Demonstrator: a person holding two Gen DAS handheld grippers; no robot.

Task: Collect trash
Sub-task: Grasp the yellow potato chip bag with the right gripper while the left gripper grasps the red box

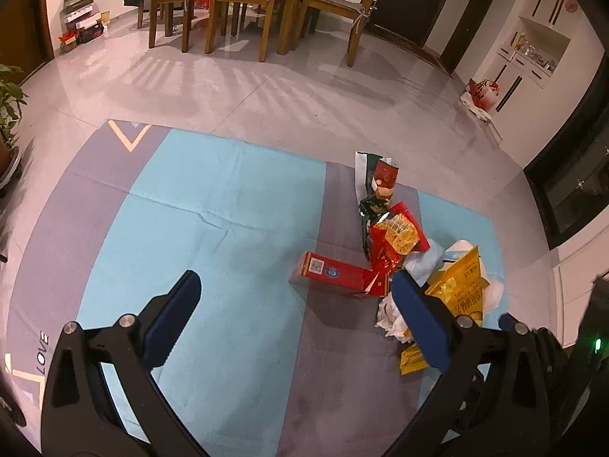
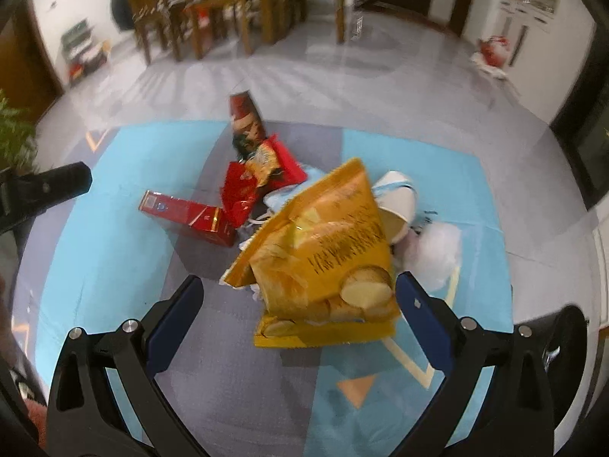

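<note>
The trash lies in one heap on the blue and grey floor mat point(image 1: 228, 198). In my right wrist view the yellow chip bag point(image 2: 327, 251) is the nearest piece, standing up between the fingers of my right gripper point(image 2: 298, 299), whose jaws are wide apart; its lower corner is just beside the right finger, but I cannot tell if they touch. Behind the bag are a red carton box point(image 2: 186, 217) lying flat, a red snack wrapper point(image 2: 262, 175), a tall red packet point(image 2: 245, 116) and some white crumpled paper point(image 2: 437, 251) (this view is a little blurred). In my left wrist view the left gripper point(image 1: 295, 291) is also spread open and holds nothing, above the mat just left of the heap; the red carton box point(image 1: 335, 274) lies near its right finger. Farther away, on the grey tiled floor point(image 1: 266, 87), stand wooden chairs point(image 1: 236, 3) around a dining table.
</note>
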